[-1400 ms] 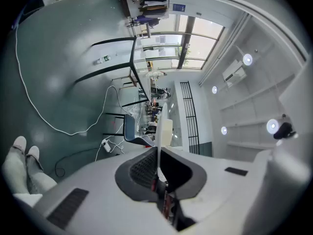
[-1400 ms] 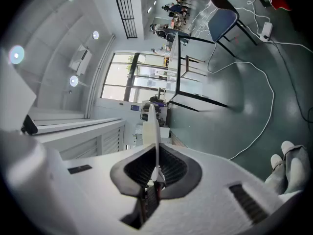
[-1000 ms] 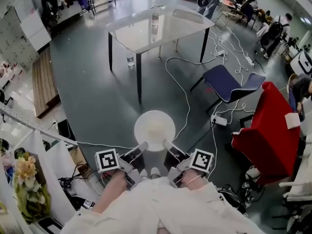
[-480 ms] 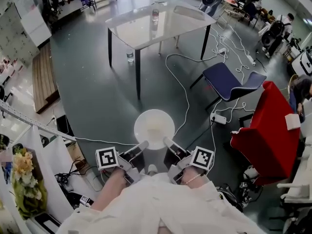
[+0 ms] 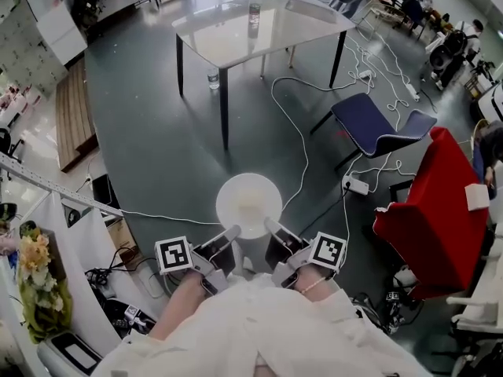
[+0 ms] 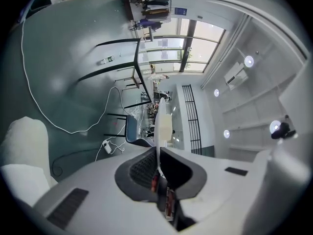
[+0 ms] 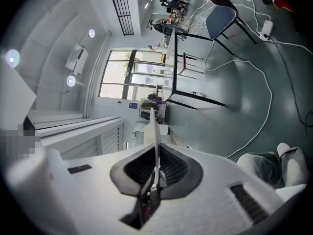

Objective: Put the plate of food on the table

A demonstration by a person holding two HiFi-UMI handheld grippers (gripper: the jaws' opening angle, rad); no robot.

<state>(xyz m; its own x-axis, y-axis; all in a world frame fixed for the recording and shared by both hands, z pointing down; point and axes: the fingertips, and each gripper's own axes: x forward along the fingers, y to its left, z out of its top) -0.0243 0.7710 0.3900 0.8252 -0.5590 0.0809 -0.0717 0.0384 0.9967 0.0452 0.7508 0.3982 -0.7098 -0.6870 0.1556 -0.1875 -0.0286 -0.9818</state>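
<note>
A round white plate (image 5: 249,204) with pale food at its middle hangs over the grey floor, held level in front of me. My left gripper (image 5: 231,233) is shut on the plate's near left rim, and my right gripper (image 5: 268,225) is shut on its near right rim. In the left gripper view the plate (image 6: 160,127) shows edge-on, clamped between the jaws of the left gripper (image 6: 157,161). The right gripper view shows the same thin plate (image 7: 154,131) pinched in the right gripper (image 7: 156,173). The glass-topped table (image 5: 259,28) stands farther ahead.
A bottle (image 5: 253,10) stands on the table and another bottle (image 5: 213,79) sits on the floor under it. A blue chair (image 5: 379,129), a red armchair (image 5: 436,210) and white cables (image 5: 301,157) lie to the right. Flowers (image 5: 35,265) and boxes crowd the left.
The table and chair have slid slightly down and right in the head view as I move forward. Both grippers keep the same hold on the plate.
</note>
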